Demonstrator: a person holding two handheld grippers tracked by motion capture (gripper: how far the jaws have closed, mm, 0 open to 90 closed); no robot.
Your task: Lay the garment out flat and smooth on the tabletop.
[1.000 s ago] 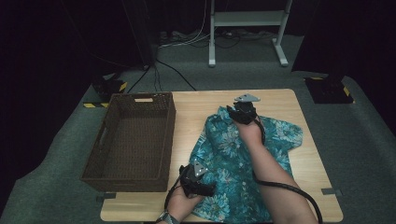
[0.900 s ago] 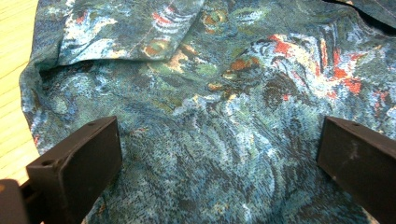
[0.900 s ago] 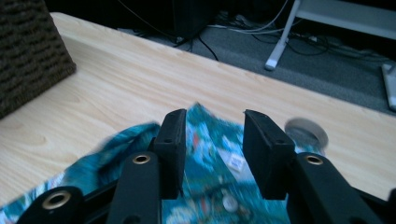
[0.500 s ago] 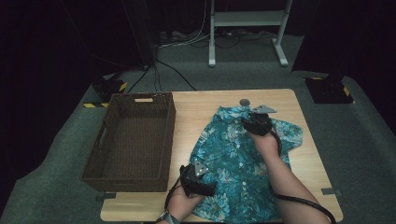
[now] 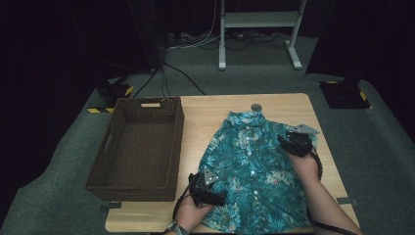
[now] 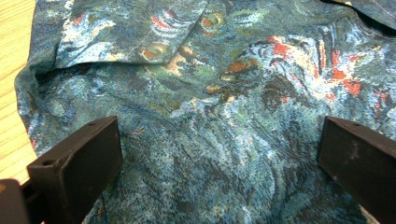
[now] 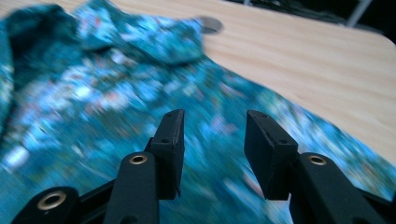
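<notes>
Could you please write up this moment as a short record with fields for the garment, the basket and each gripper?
garment: floral teal shirt, spread flat on the wooden table, collar toward the far edge, buttons up
basket: dark wicker basket, left of the shirt, nothing in it
left gripper: left gripper at the shirt's near left hem, jaws wide apart over the fabric
right gripper: right gripper above the shirt's right sleeve, jaws partly open, nothing between them
other: small round disc beyond the collar
</notes>
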